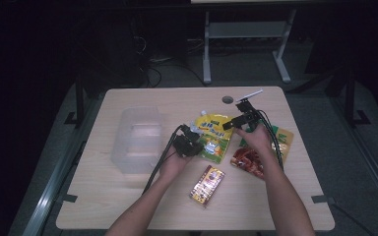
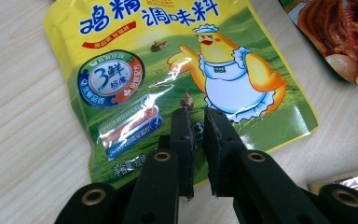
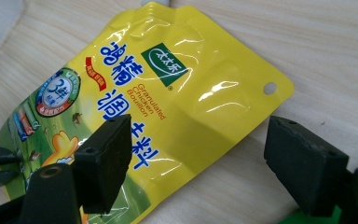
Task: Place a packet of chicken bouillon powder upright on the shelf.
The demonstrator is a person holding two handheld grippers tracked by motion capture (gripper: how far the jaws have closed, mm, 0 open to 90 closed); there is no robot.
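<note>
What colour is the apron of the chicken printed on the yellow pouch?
White, on the yellow pouch; it shows best in the left gripper view.

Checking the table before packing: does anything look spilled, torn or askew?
Nothing stands out. The yellow bouillon pouch lies flat and sealed on the table, with the other snack packets and the clear container intact beside it.

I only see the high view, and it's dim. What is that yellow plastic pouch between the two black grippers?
Observer: Close up, the yellow plastic pouch reads "Granulated Chicken Bouillon".
Operator: Is the right gripper holding it?
Observer: No. The right gripper is open, with one jaw over the pouch's top corner and the other over the wooden table.
Operator: And the left one?
Observer: The left gripper is shut. Its jaws sit over the pouch's lower part, just below a cartoon chicken in an apron.
</note>
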